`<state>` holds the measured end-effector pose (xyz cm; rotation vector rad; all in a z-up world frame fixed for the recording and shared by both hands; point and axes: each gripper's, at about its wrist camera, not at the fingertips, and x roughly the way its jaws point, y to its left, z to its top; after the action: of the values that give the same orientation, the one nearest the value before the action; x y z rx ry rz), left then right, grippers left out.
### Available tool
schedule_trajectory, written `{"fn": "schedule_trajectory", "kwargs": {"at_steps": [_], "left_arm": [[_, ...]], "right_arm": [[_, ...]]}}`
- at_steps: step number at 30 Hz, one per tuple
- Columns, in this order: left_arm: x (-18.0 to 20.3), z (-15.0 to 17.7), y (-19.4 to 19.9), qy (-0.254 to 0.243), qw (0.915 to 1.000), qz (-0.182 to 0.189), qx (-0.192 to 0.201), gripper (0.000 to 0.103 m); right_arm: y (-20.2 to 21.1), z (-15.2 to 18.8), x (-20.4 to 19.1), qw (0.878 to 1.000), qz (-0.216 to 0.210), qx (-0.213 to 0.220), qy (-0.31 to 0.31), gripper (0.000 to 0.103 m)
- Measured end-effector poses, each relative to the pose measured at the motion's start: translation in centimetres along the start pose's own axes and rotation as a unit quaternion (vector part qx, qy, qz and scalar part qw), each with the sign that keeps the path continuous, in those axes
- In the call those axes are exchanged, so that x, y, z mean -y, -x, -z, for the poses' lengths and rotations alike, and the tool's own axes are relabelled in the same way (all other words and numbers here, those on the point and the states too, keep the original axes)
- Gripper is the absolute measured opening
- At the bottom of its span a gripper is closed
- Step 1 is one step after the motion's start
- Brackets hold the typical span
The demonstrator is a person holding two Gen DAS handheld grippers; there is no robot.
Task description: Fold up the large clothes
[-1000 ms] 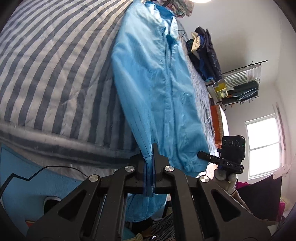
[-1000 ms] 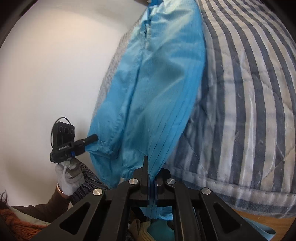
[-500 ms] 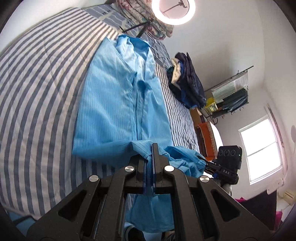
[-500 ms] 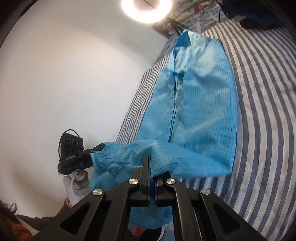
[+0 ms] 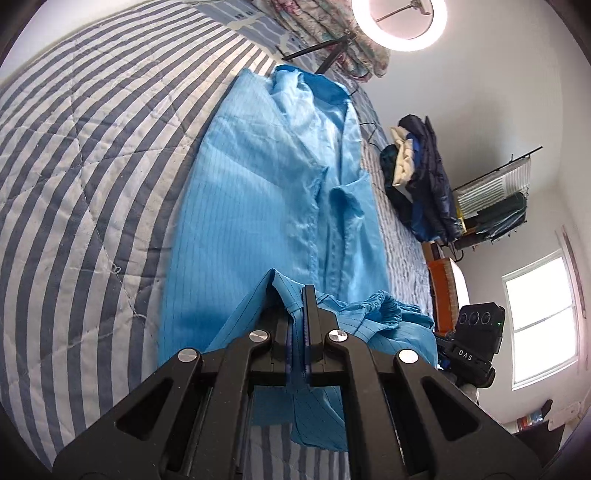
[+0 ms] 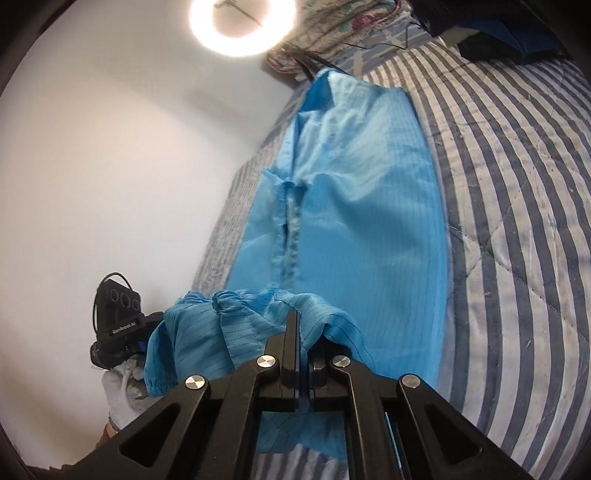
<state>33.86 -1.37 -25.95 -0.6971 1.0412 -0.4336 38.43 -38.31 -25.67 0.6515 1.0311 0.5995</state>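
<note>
A large light-blue striped garment (image 5: 258,206) lies lengthwise on the striped bed, collar at the far end; it also shows in the right wrist view (image 6: 369,229). My left gripper (image 5: 297,306) is shut on the garment's near hem and holds it raised over the body. My right gripper (image 6: 301,332) is shut on the same hem, further along. The lifted hem bunches between the two grippers. The right gripper's body (image 5: 476,332) shows in the left wrist view, and the left gripper's body (image 6: 118,321) in the right wrist view.
The bed has a blue-and-white striped quilt (image 5: 85,155). Dark clothes (image 5: 421,177) are piled at the bed's far side. Folded floral bedding (image 5: 325,29) and a ring light (image 5: 399,26) stand at the head. A wire rack (image 5: 495,199) and a window (image 5: 539,321) are to the right.
Both grippers have lifted the hem from below the bed's edge and carried it forward over the garment's body. The lower part now lies doubled over the upper part.
</note>
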Motion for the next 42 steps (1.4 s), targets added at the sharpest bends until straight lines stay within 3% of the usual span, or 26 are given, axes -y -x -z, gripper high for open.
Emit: {"fn": "schedule_trajectory", "kwargs": {"at_steps": [5,8,9,12,13,18,22,26,28,33,38,42], "left_arm": [[-1.1,-0.4,-1.7,0.012,0.9998,-0.016,-0.004,0.001],[-1.2,-0.5,-2.3,0.005,0.9997,-0.025,-0.008,0.001],[-1.3,-0.5,-2.3,0.007,0.9996,-0.027,-0.006,0.001],[-1.6,-0.7,-2.1,0.009,0.9994,-0.032,-0.007,0.014],[-1.7,-0.7,-1.9,0.008,0.9995,-0.029,-0.006,0.021],[-1.5,-0.7,0.8,-0.022,0.9989,-0.037,0.019,0.034],[-0.7,-0.1,3.4,-0.052,0.9978,-0.028,0.031,0.034],[1.1,1.9,4.4,-0.117,0.9931,-0.004,-0.008,0.035],[1.6,2.7,3.8,-0.130,0.9912,-0.011,-0.021,0.034],[1.7,2.2,0.3,-0.120,0.9907,-0.029,-0.057,0.035],[0.5,-0.7,-2.8,-0.082,0.9931,-0.066,-0.051,0.034],[0.7,-3.4,-4.0,-0.095,0.9914,-0.082,-0.037,0.035]], "right_arm": [[-0.3,-0.2,1.0,1.000,0.002,-0.008,-0.010,0.001],[-0.6,-0.4,1.0,1.000,0.008,-0.015,-0.006,0.007],[-0.6,-0.5,1.0,1.000,0.010,-0.017,-0.006,0.013],[0.1,-0.6,1.0,1.000,0.009,-0.013,-0.006,0.034],[0.4,-0.7,0.9,1.000,0.008,-0.013,-0.003,0.035],[3.8,-0.4,-0.2,0.999,0.004,0.006,0.031,0.042],[6.4,1.0,-2.0,0.995,0.003,0.002,0.095,0.042],[6.1,3.4,-3.7,0.986,0.013,-0.037,0.160,0.034],[4.8,4.4,-4.1,0.982,0.030,-0.058,0.179,0.032],[1.4,4.8,-4.8,0.973,0.069,-0.088,0.204,0.032],[-1.1,2.7,-5.4,0.963,0.120,-0.098,0.219,0.032],[-1.4,0.1,-4.9,0.967,0.130,-0.075,0.205,0.032]]}}
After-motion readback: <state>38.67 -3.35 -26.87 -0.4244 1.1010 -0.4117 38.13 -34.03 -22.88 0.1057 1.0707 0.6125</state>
